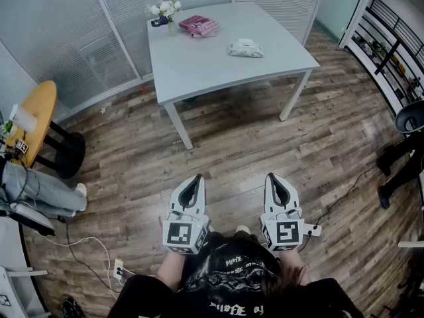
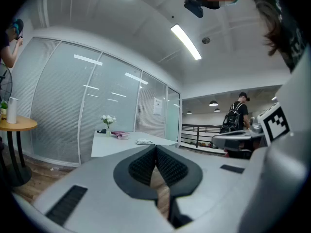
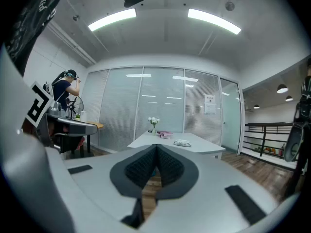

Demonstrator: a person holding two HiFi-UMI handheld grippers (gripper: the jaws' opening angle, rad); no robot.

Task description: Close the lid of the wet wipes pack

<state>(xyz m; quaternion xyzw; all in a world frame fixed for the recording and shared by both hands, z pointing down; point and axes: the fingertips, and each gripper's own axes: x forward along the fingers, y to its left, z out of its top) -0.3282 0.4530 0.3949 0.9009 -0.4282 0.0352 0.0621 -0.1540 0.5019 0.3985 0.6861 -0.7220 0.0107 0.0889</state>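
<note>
left side: round yellow side table (image 1: 36, 114) and a white cable (image 1: 86, 244) on the wood-plank floor (image 1: 232, 144), both well left of the path ahead.
left tongs (image 1: 194, 181): closed, pads together at the tip, nothing between them in the left gripper view (image 2: 156, 152); held near the body, roughly level, pointing at the far table.
worktop: light grey rectangular worktop (image 1: 199, 68), far ahead, with bare floor between it and both tongs.
left things on worktop: small vase of white flowers (image 1: 167, 8) at the far left corner, pink book (image 1: 199, 25) just right of it.
task thing: white soft wet wipes pack (image 1: 246, 48), flat on the right half of the worktop, apart from the book and nearer the right edge than the near edge. Long axis runs about left to right. Lid too small to tell whether it is up or down.
key relation: pack lies far ahead and slightly right of the midline, so it is well out of reach now.
right tongs (image 1: 273, 179): closed and empty, pads meeting in the right gripper view (image 3: 156, 154); pack (image 3: 182, 142) sits just right of their line. Judged the nearer tongs for pressing the lid.
room: open floor ahead; the near edge and right front leg are the things to stop short of.
</note>
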